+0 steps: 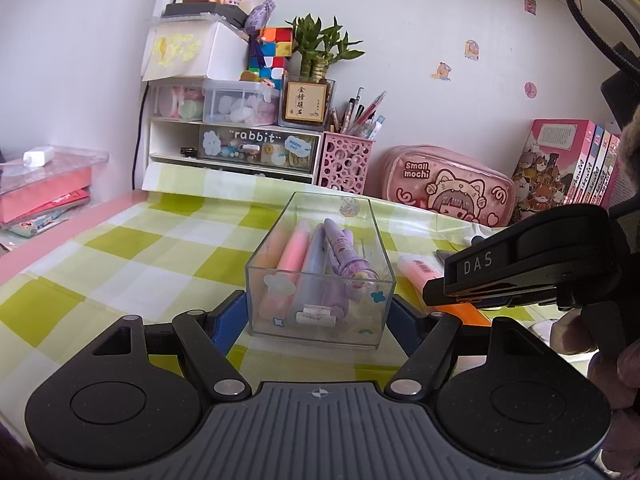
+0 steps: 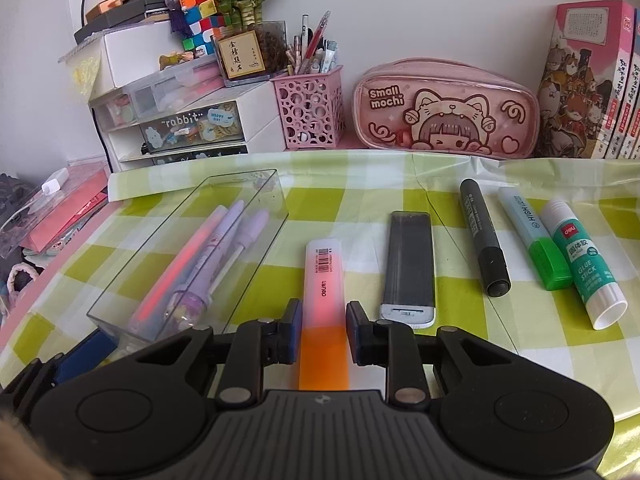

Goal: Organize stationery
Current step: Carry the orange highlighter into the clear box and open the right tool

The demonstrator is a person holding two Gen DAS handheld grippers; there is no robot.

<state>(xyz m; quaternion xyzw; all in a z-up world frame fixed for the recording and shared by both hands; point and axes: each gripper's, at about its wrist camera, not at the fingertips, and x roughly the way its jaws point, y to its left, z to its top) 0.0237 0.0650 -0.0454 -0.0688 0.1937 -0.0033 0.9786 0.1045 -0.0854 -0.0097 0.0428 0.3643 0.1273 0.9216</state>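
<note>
Right wrist: right claw (image 2: pixel 323 330) grips orange highlighter (image 2: pixel 324 280); left claw (image 1: pixel 320 312) clamps clear box (image 1: pixel 320 264).

Stationery lay in a row on a table (image 2: pixel 360 184).
Left of the right gripper (image 2: pixel 323 330) stood a box (image 2: pixel 256 240) of pens (image 2: pixel 224 240); a highlighter (image 2: pixel 323 280) lay between its fingers; right, a flat case (image 2: pixel 408 264), marker (image 2: pixel 482 236), glue stick (image 2: pixel 584 264).

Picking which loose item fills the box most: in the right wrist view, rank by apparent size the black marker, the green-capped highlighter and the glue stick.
1. black marker, longest.
2-3. green-capped highlighter and glue stick: too alike to rank; the glue stick lies slightly nearer the camera.
</note>
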